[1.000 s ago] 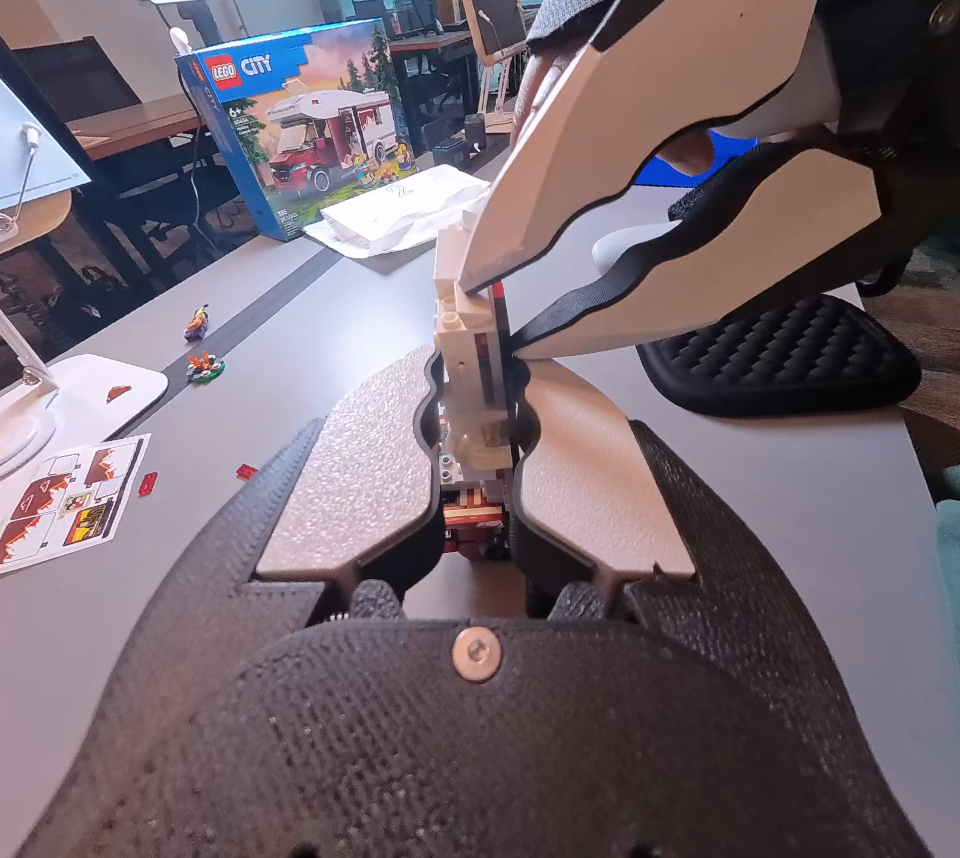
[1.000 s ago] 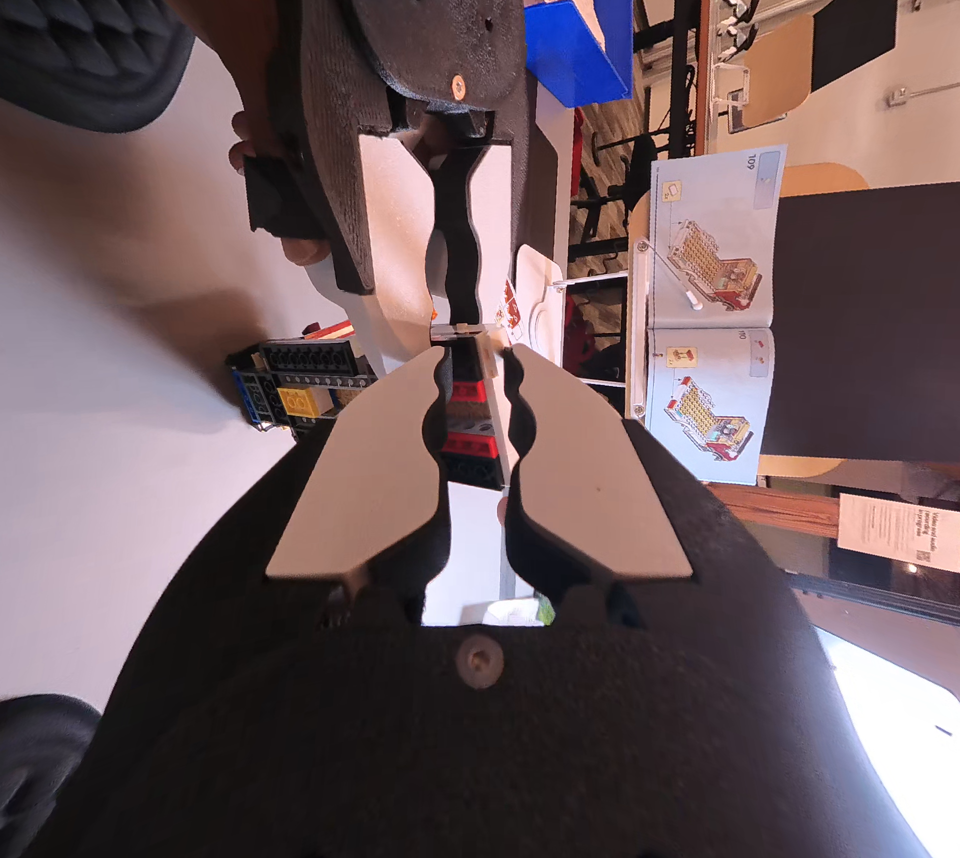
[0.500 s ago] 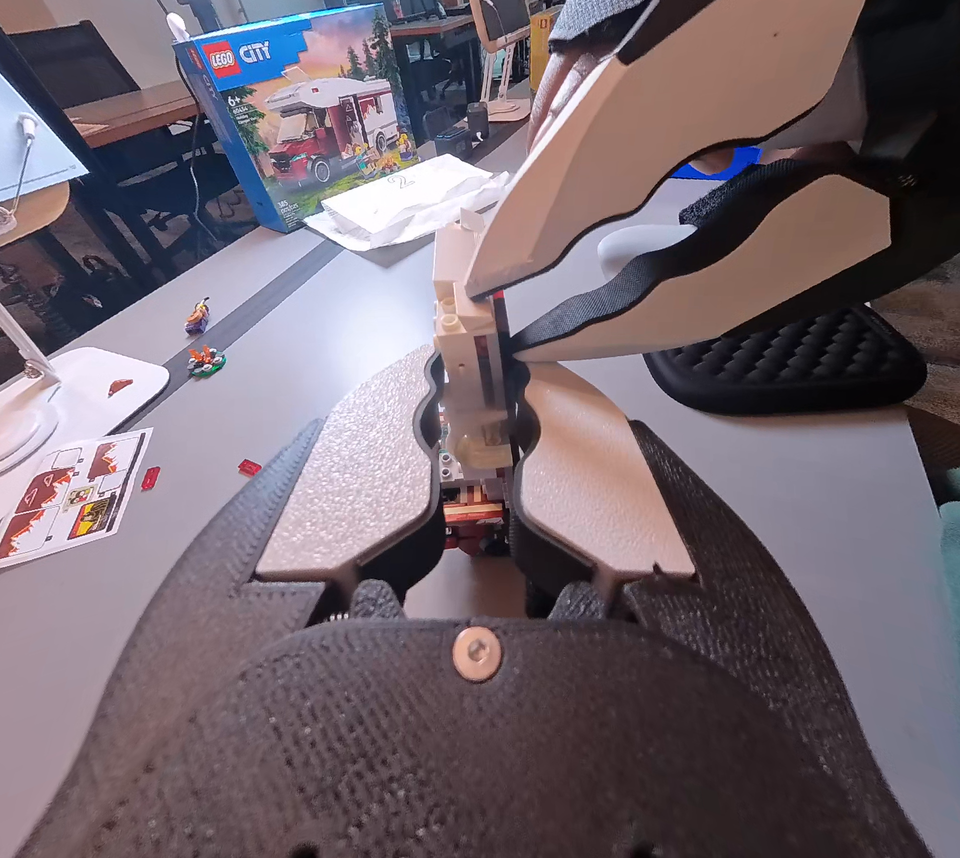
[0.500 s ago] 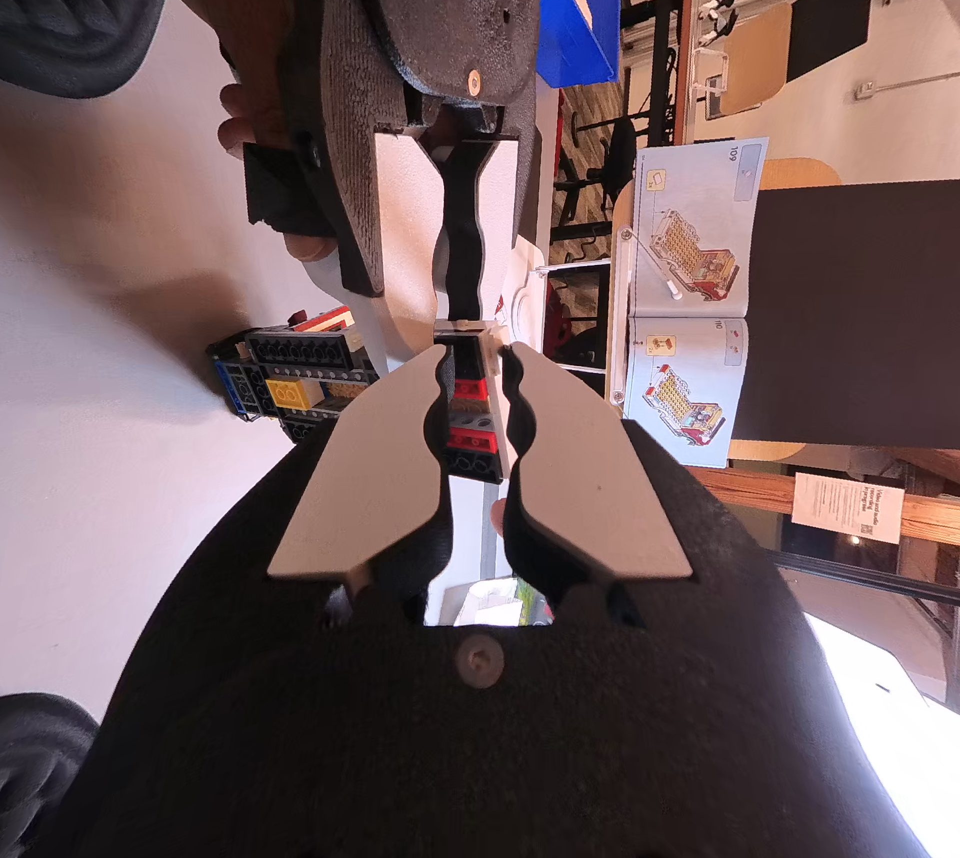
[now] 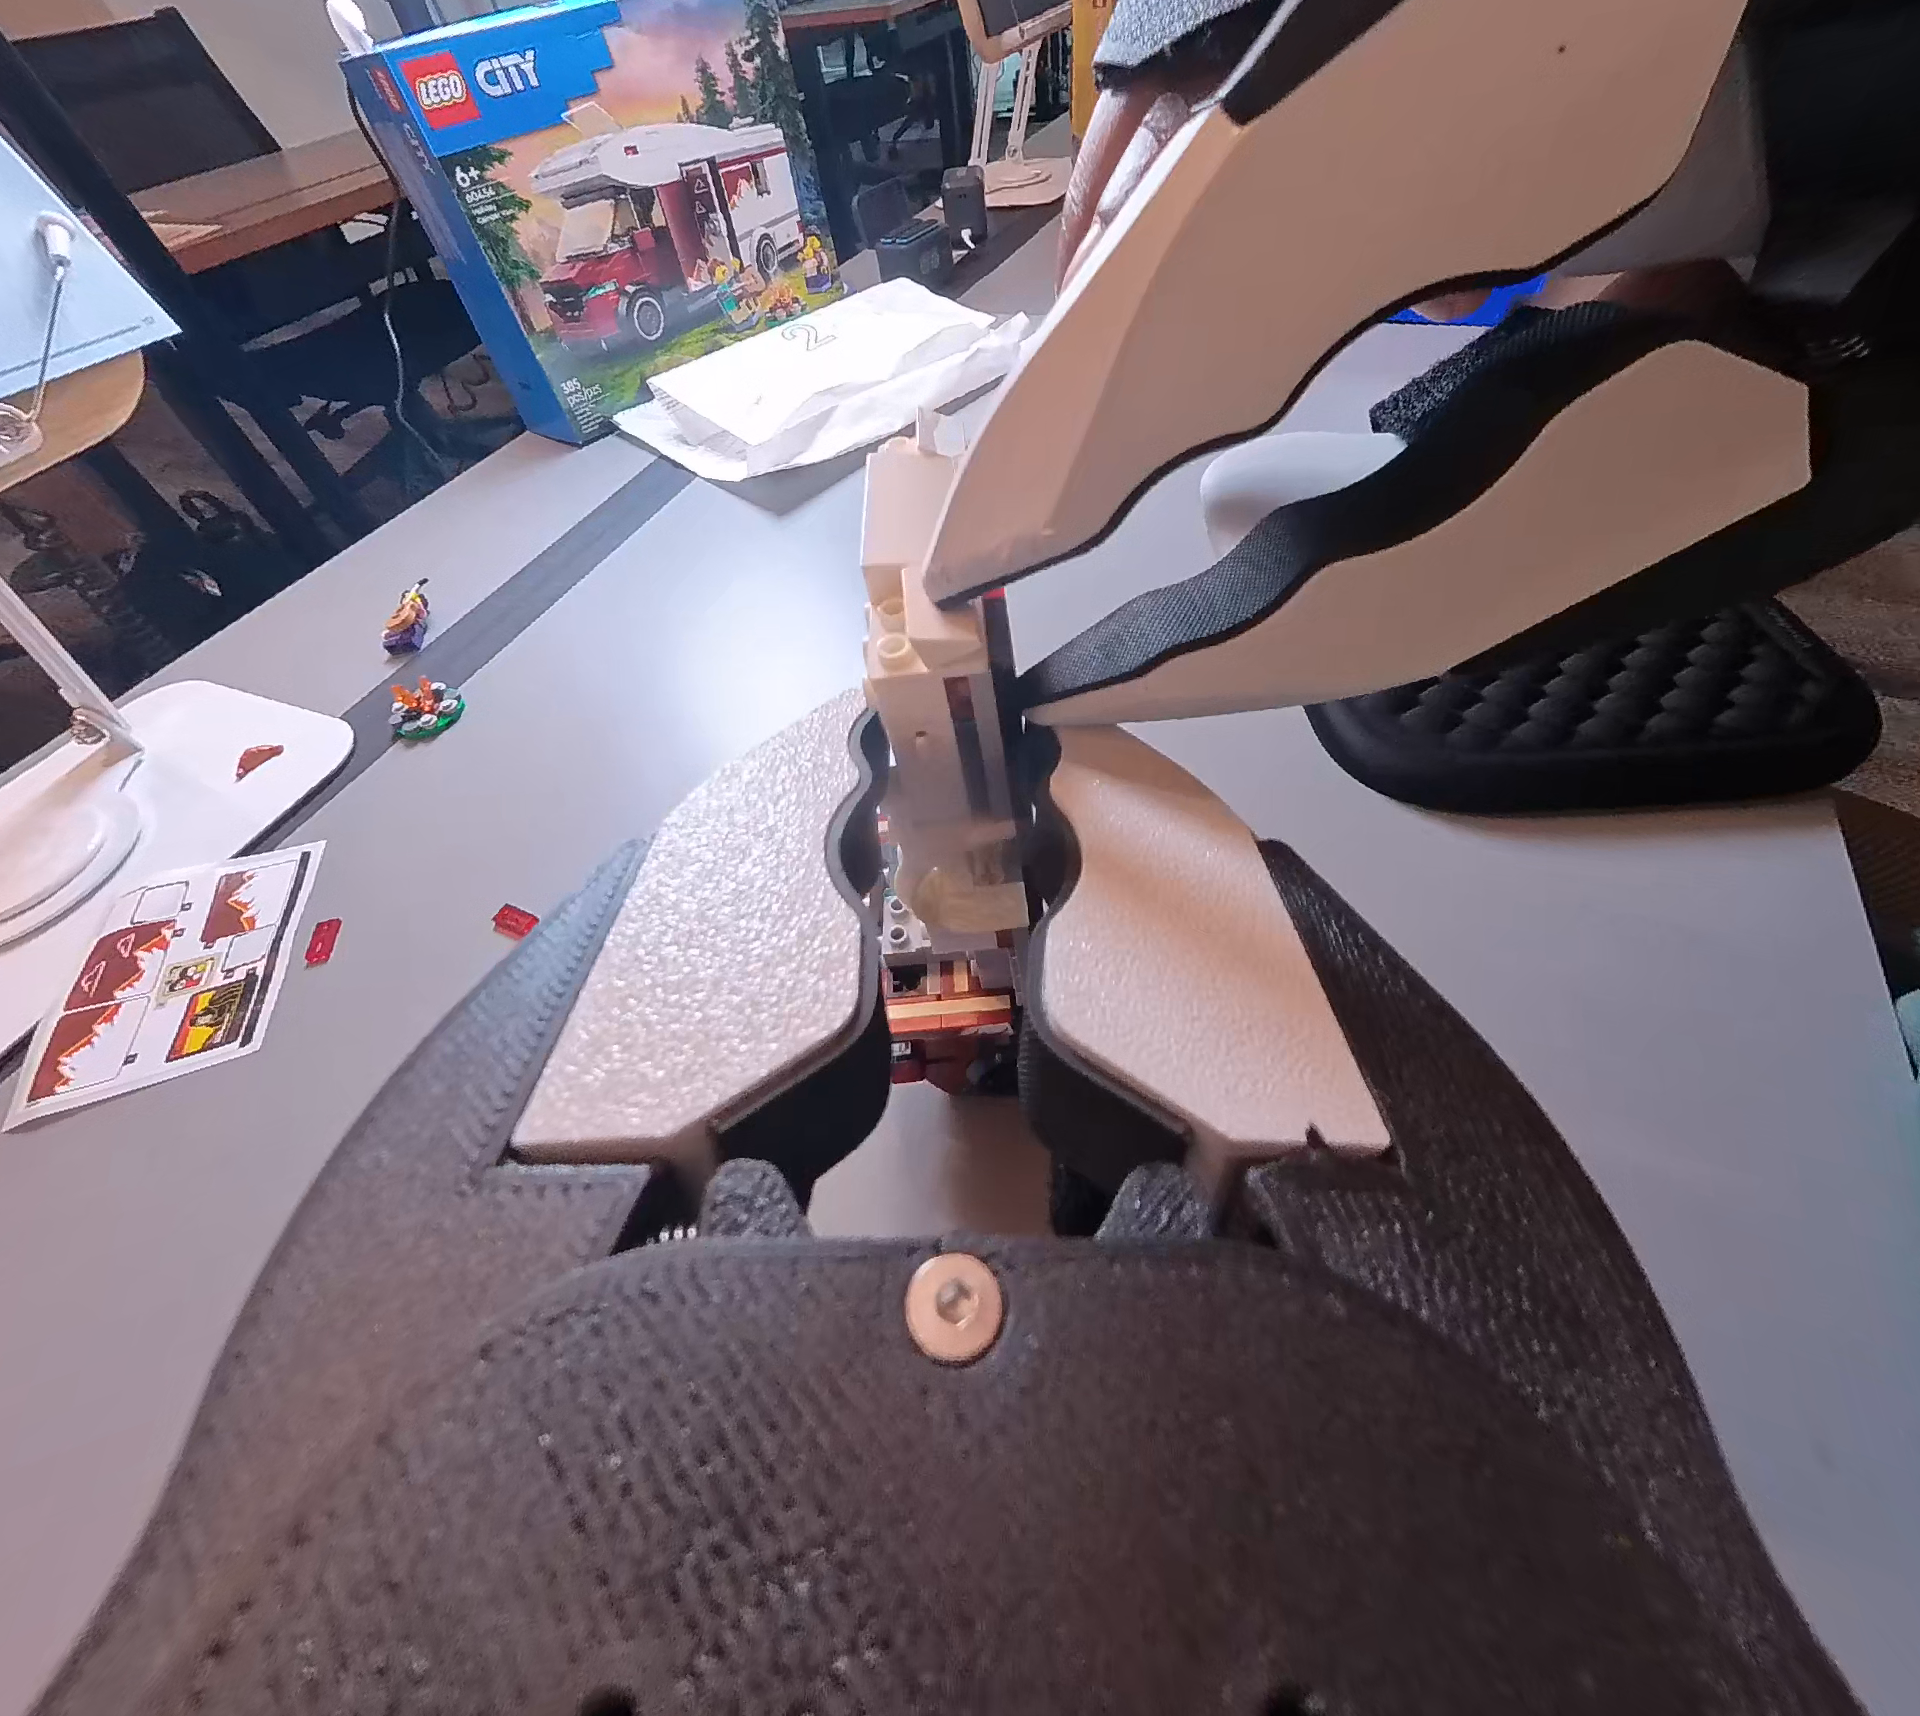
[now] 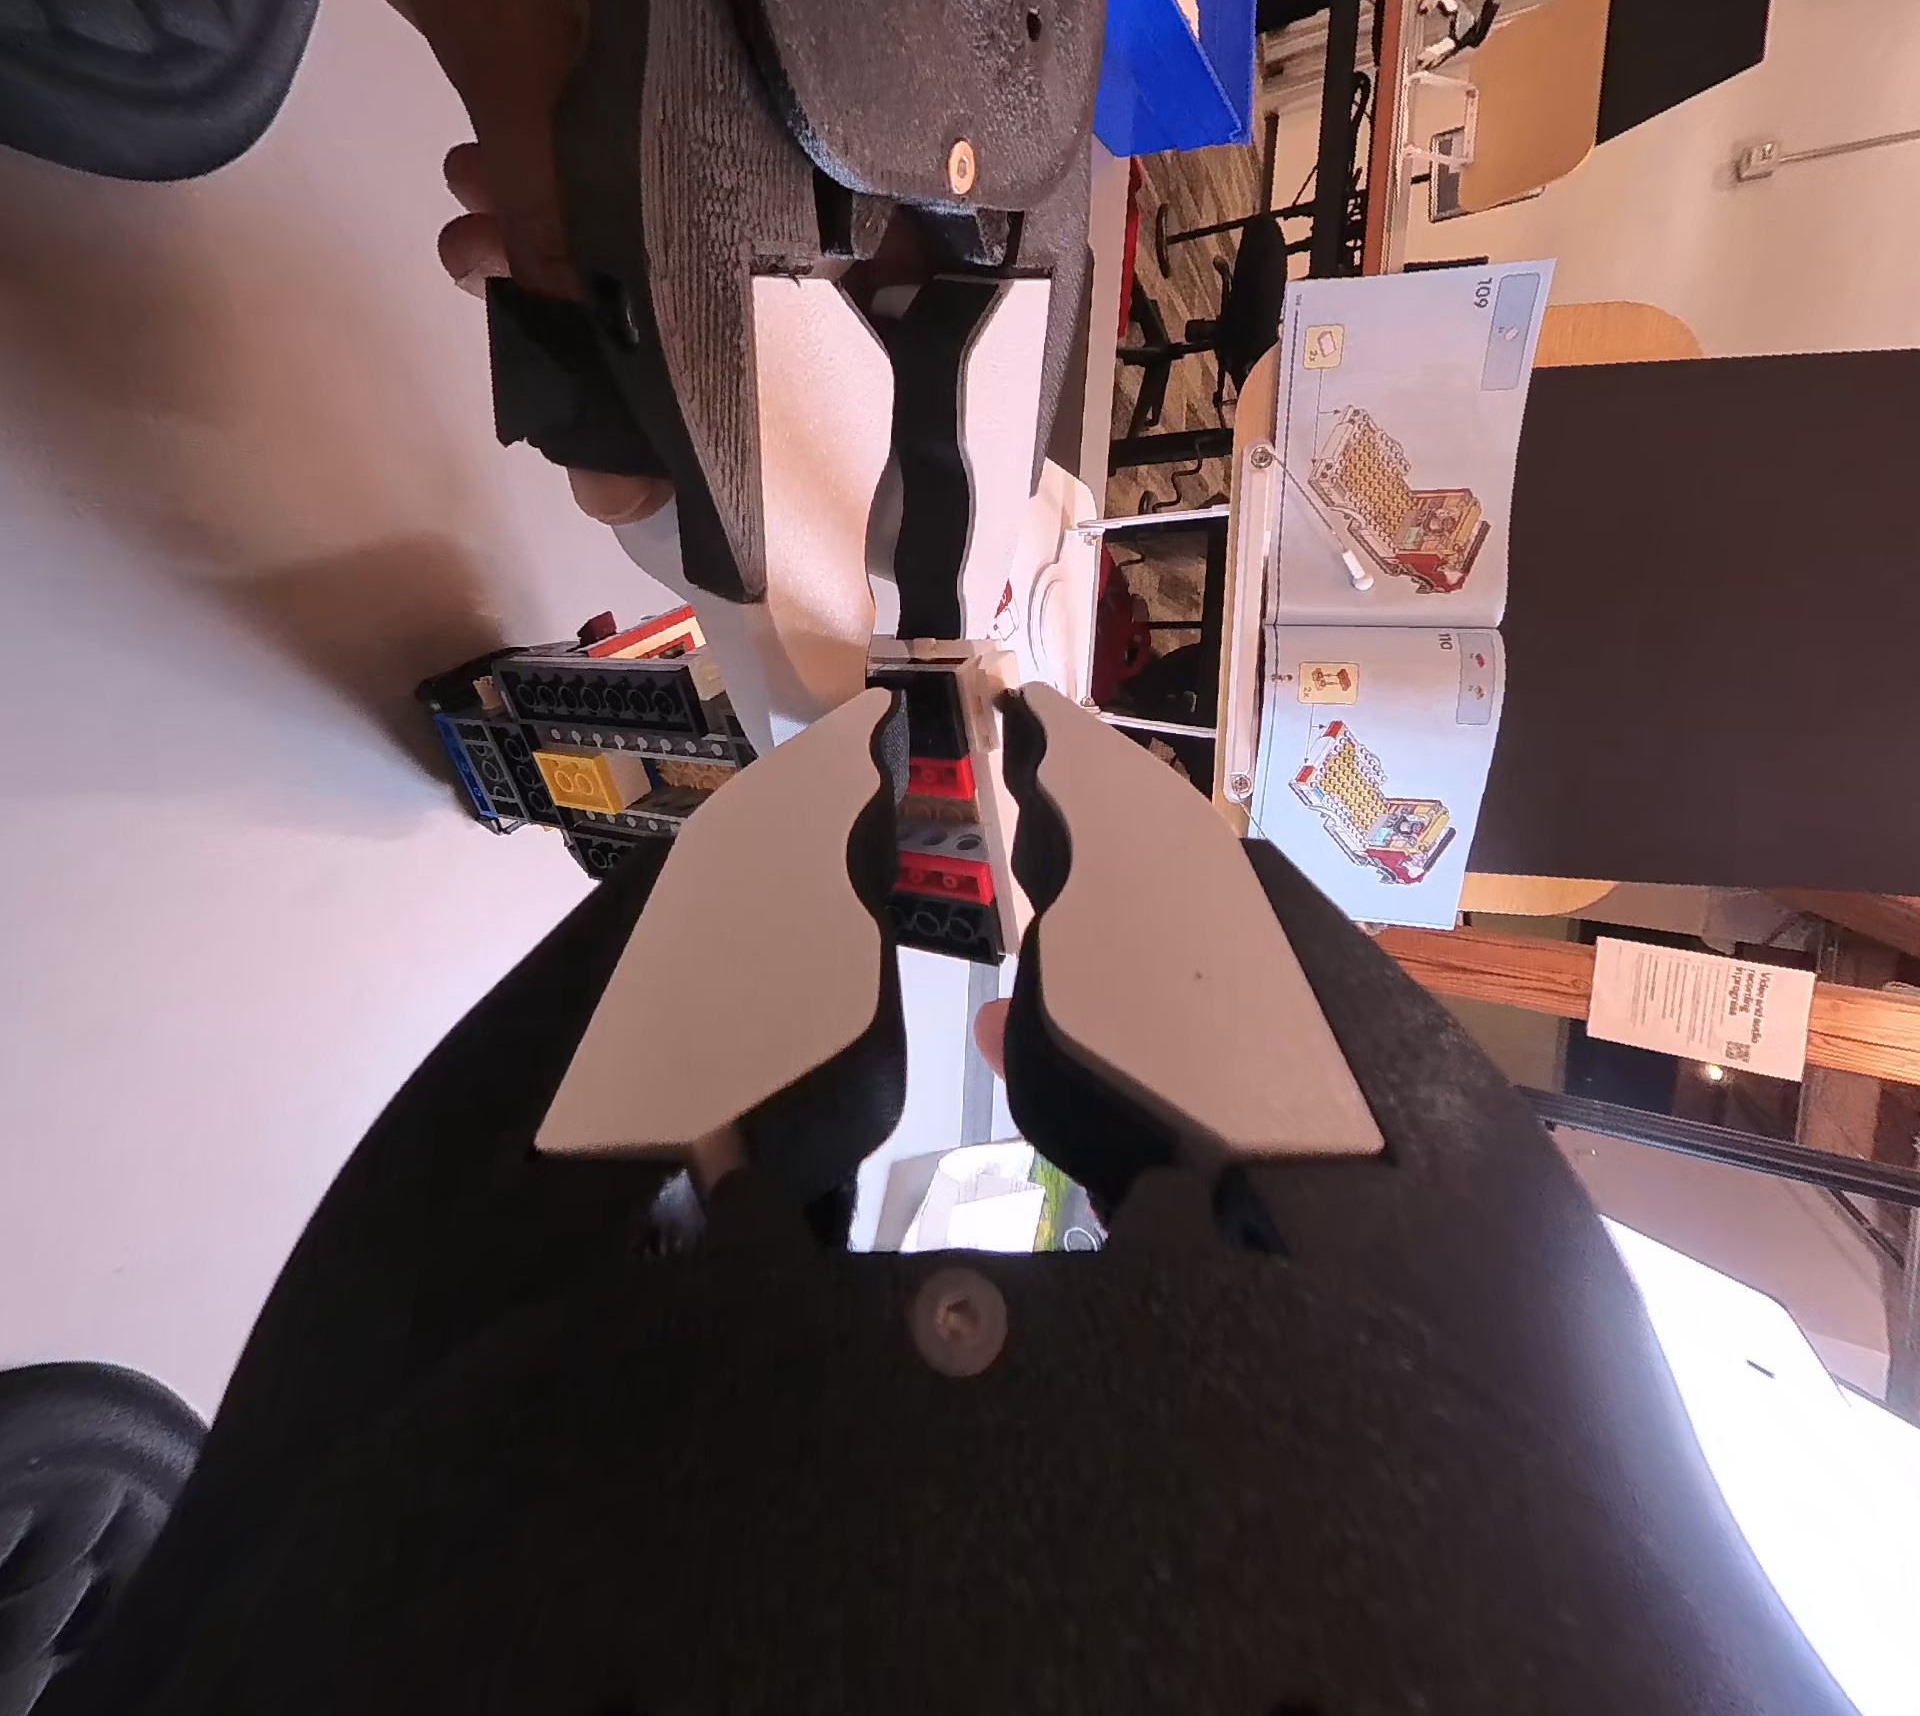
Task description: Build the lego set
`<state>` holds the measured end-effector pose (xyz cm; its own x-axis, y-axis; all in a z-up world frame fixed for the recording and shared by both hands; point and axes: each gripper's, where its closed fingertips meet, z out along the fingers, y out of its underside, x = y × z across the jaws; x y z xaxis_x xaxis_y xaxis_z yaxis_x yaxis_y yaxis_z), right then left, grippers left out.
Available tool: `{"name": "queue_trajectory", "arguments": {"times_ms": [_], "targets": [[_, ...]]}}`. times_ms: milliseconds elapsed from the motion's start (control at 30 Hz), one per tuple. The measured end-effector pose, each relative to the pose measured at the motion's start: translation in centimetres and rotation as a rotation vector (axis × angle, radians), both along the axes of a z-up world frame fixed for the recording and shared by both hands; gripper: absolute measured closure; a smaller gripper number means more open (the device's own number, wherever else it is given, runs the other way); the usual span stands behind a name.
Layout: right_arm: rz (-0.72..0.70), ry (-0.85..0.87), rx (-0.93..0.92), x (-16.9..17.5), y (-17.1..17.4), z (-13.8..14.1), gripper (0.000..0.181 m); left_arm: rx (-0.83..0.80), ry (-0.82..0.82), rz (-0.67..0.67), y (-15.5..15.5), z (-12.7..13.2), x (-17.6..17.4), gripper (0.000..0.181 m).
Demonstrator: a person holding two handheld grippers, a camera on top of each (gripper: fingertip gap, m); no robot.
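Two tongs are clamped on one lego build [image 5: 940,793]. Left wrist view: left tongs [image 5: 951,835] pinch its lower part above the counter [image 5: 1507,991]; right tongs [image 5: 987,648] grip higher. Right wrist view: right tongs [image 6: 951,710] are closed on the stacked bricks. Judged light, rigid, prone to separating; best gripped on flat sides.

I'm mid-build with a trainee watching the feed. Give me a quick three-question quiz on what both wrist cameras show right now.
1. True or false: both the left claw and the right claw are closed on the same brick wall piece.
2. Which lies nearest the sticker sheet on the table? A) small red tile B) set box C) black pad
3. What does the stand in the right wrist view hold open?

Key: 1 true. 2 A. 3 the instruction booklet.
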<state>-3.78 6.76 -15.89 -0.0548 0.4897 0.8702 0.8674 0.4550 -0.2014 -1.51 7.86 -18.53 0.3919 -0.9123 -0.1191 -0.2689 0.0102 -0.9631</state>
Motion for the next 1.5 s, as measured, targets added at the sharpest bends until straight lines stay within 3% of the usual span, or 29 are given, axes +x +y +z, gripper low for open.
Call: {"name": "queue_trajectory", "arguments": {"times_ms": [1500], "targets": [[-0.073,0.050,0.063,-0.31,0.02,-0.23,0.165,0.018,0.042,0.022,-0.05,-0.18,-0.01,0.156]]}}
